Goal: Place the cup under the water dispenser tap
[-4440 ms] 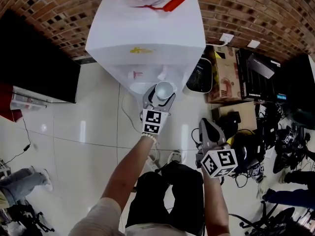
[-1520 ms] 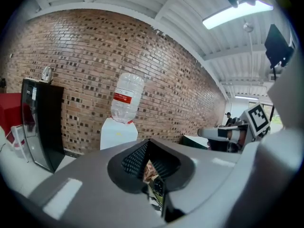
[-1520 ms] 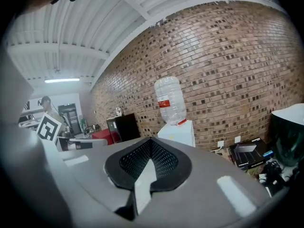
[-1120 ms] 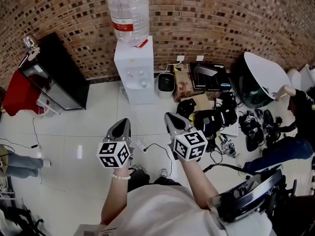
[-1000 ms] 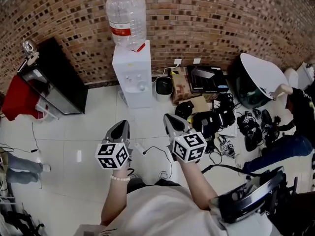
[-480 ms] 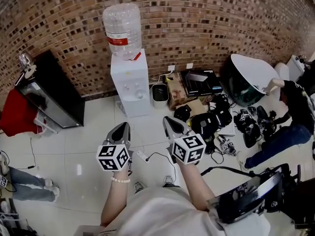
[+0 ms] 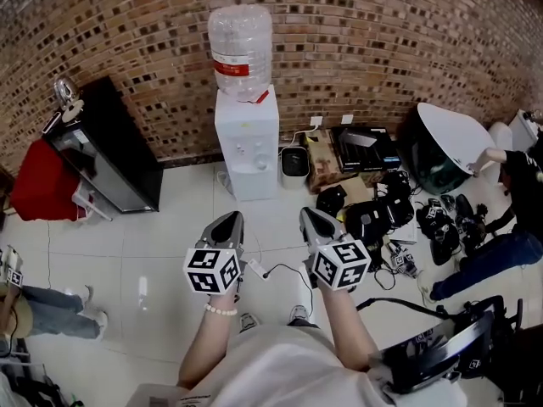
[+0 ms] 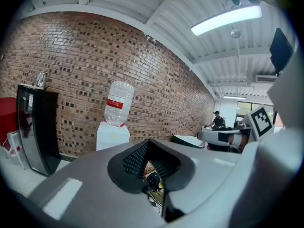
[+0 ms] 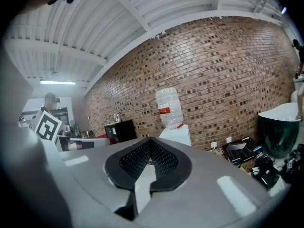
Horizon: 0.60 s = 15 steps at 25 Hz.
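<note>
The left gripper (image 7: 228,221) and right gripper (image 7: 310,218) are being held pressed together, empty, well apart from the water dispenser (image 7: 247,139). The cup is being carried by neither and cannot be made out at the tap. Placement is being judged complete; next, only confirmation.

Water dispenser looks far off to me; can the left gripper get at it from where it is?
Probably not. The left gripper is held well short of the water dispenser, with floor between. Nothing stands in the way; the person would have to step closer.
</note>
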Tool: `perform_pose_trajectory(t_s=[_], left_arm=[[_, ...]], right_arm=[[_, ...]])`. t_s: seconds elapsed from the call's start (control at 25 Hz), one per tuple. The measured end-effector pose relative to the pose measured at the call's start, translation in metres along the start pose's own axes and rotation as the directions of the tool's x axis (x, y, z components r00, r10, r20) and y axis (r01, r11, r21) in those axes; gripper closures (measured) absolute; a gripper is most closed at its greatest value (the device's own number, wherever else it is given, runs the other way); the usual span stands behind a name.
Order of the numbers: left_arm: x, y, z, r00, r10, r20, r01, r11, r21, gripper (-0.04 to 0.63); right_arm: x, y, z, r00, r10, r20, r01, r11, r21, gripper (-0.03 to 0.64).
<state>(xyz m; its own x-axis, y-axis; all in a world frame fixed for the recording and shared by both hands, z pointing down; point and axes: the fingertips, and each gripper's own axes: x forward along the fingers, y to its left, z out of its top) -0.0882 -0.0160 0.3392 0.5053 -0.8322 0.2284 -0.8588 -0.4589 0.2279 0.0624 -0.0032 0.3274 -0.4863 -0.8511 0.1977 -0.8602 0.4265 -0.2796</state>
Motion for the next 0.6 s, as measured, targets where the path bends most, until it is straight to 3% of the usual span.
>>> perform_pose_trajectory(t_s=[0.6], left_arm=[[0.0038,-0.0053,-0.0039,1.0,-0.004,0.003,0.004,1.0,-0.003,0.584]], right_arm=[[-0.0013,-0.0011,0.0017,1.0,-0.005,-0.003,0.005,1.0,-0.021,0.617]])
